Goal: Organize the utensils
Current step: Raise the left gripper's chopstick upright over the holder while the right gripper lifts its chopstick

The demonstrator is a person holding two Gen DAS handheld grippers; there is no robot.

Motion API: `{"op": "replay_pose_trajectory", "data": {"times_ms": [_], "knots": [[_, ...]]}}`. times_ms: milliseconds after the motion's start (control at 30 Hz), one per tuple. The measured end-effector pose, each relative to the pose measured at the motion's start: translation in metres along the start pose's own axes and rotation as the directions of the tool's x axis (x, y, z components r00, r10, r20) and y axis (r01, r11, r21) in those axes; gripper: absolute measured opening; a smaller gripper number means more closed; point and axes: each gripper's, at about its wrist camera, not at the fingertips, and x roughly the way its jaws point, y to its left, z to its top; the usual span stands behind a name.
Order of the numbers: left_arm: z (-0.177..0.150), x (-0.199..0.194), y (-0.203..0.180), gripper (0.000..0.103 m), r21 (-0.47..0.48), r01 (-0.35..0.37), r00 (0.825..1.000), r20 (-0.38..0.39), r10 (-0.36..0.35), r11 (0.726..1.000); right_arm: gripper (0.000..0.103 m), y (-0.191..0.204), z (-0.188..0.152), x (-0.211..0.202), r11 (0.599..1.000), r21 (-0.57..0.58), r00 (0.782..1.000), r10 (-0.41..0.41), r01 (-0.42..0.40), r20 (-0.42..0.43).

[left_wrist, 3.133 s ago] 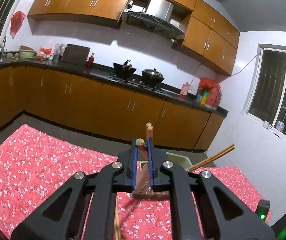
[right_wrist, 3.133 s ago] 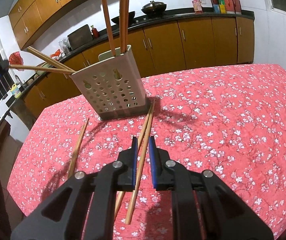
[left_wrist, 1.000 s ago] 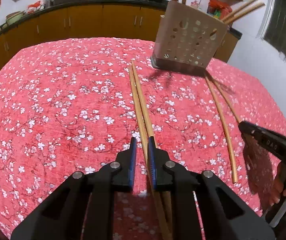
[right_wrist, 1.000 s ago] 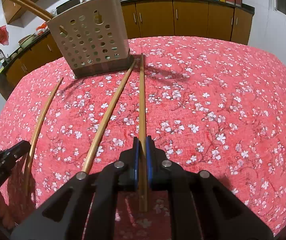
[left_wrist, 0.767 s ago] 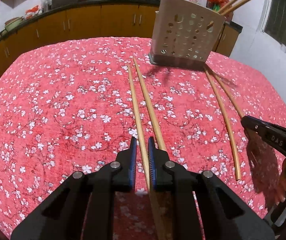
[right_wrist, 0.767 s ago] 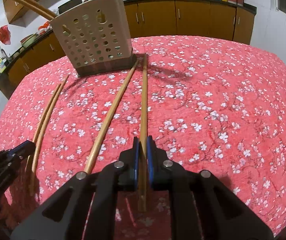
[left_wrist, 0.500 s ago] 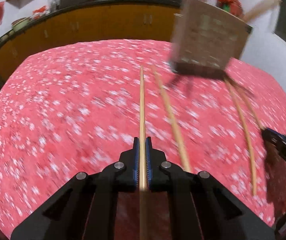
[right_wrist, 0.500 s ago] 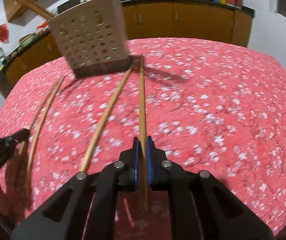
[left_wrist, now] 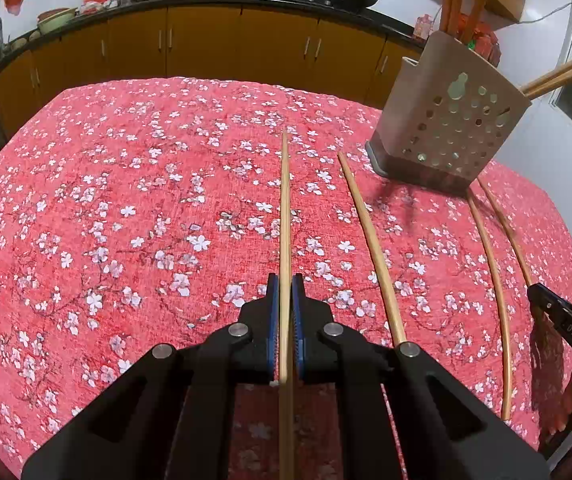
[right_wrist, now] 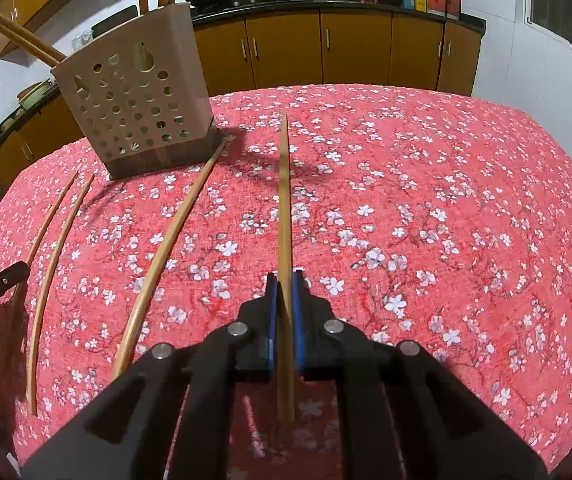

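Note:
My left gripper (left_wrist: 284, 286) is shut on a wooden chopstick (left_wrist: 284, 216) that points forward over the red flowered tablecloth (left_wrist: 126, 208). My right gripper (right_wrist: 284, 282) is shut on another chopstick (right_wrist: 284, 200), also pointing forward. A beige perforated utensil holder (left_wrist: 451, 120) stands at the far right in the left wrist view and at the far left in the right wrist view (right_wrist: 138, 96), with several chopsticks standing in it. Loose chopsticks (left_wrist: 369, 240) lie on the cloth, also seen in the right wrist view (right_wrist: 166, 248).
Two more loose chopsticks (left_wrist: 493, 272) lie beyond, near the table's right edge; in the right wrist view they lie at the left (right_wrist: 50, 264). Kitchen cabinets (left_wrist: 206, 44) and a counter with pans stand behind the table.
My left gripper has closed on a chopstick and turned left, so the holder now sits further right. My right gripper keeps its chopstick, held about the same.

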Motion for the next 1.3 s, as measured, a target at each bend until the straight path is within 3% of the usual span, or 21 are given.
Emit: {"op": "replay_pose_trajectory", "data": {"times_ms": [833, 1033, 1300], "knots": [[-0.006, -0.012, -0.005, 0.007, 0.065, -0.050, 0.999, -0.013, 0.050, 0.997, 0.008, -0.003, -0.003, -0.007, 0.999, 0.024, 0.999, 0.043, -0.043, -0.001], [0.016, -0.042, -0.004, 0.007, 0.060, -0.028, 0.997, 0.070, 0.023, 0.998, 0.008, -0.009, 0.020, -0.053, 0.998, 0.025, 0.990, 0.057, -0.061, 0.129], [0.056, -0.098, -0.005, 0.007, 0.030, 0.044, 0.973, 0.227, -0.049, 0.999, 0.008, -0.012, 0.054, -0.117, 0.997, 0.014, 0.947, 0.066, -0.074, 0.315]]}}
